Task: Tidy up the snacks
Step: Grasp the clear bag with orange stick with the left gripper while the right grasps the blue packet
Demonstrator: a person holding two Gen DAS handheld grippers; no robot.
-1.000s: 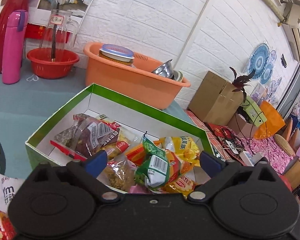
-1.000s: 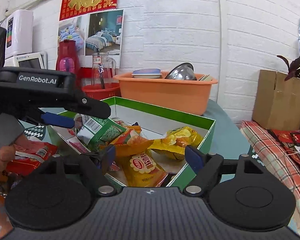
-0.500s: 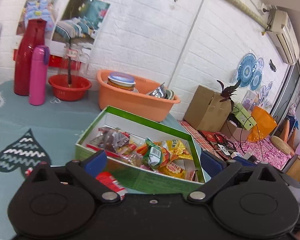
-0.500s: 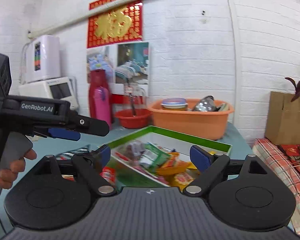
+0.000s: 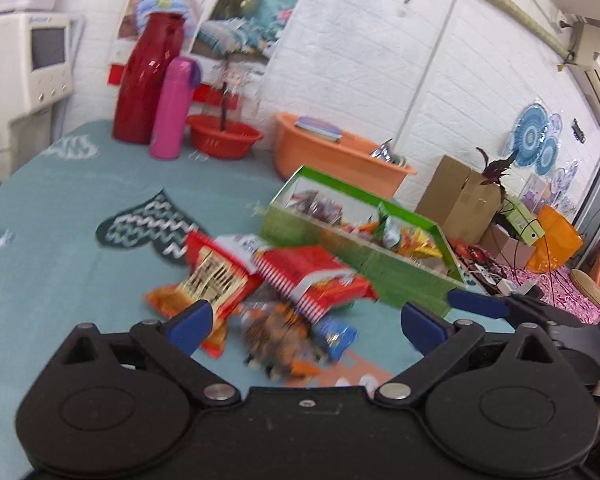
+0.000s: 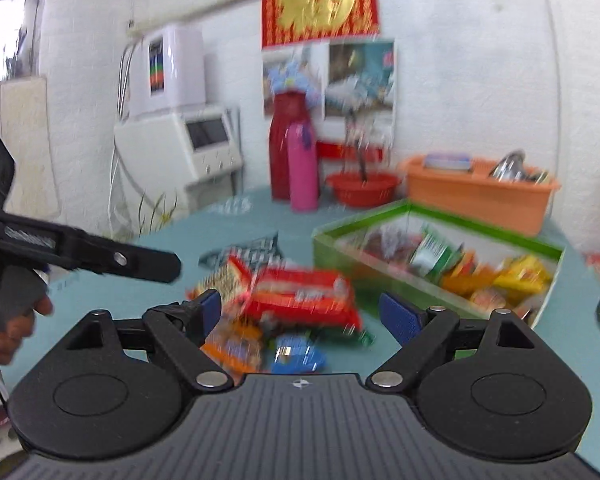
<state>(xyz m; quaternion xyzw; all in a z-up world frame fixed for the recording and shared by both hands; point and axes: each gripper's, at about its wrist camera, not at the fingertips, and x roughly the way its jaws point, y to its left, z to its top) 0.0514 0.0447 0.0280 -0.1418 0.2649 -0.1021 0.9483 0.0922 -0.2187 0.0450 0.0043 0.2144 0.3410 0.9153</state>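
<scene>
Left wrist view. The left gripper [image 5: 306, 322] is seen with its blue-padded jaws spread wide, nothing held between them. A loose pile of snack packets [image 5: 268, 280] is spread on the teal tablecloth [image 5: 60, 220] just beyond the fingertips, toward 12 o'clock; a red striped packet [image 5: 308, 276] lies on top, and a small blue packet [image 5: 336, 338] lies at the pile's near edge. The green box [image 5: 364, 258] is placed at about 1 o'clock, touching or just beside the pile, with more snacks inside. A red flask [image 5: 146, 80], a pink bottle [image 5: 172, 108], a red basin [image 5: 224, 140] and an orange tub [image 5: 336, 158] are ranged against the white brick wall, from 11 to 12 o'clock. The blue tip of the right gripper [image 5: 478, 304] is noted at 3 o'clock.

Right wrist view (blurred). The right gripper [image 6: 300, 314] is likewise seen with jaws apart and empty. The snack packets [image 6: 284, 304] are found between and beyond the fingers at 12 o'clock, the green box [image 6: 440, 264] at 1 o'clock. The left gripper [image 6: 100, 256], held by a hand [image 6: 12, 320], is seen at 9 o'clock; whether it is spread or closed cannot be told from this side.
</scene>
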